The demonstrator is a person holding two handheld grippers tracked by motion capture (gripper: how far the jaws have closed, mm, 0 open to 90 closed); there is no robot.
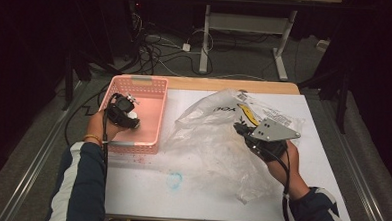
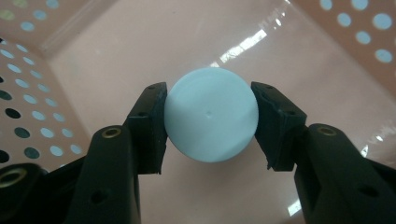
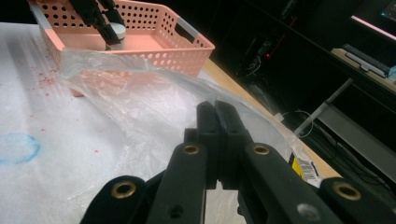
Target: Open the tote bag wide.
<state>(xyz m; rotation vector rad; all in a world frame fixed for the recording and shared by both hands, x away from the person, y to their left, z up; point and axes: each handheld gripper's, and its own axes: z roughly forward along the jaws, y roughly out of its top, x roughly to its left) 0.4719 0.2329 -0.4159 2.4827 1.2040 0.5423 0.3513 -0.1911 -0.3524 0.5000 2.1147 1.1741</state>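
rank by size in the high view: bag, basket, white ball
1. bag, largest, spread over the table.
2. basket, clearly smaller.
3. white ball, smallest by far, partly hidden by the left gripper.

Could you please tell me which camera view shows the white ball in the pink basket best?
The left gripper view: the white ball sits large between the jaws. The high and right gripper views show it small, partly hidden behind the left gripper.

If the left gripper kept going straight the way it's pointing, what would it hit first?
The pale round ball already sits between the left gripper jaws, pads touching its sides. Past that, it would likely meet the pink basket floor right behind it, though the depth is hard to judge.
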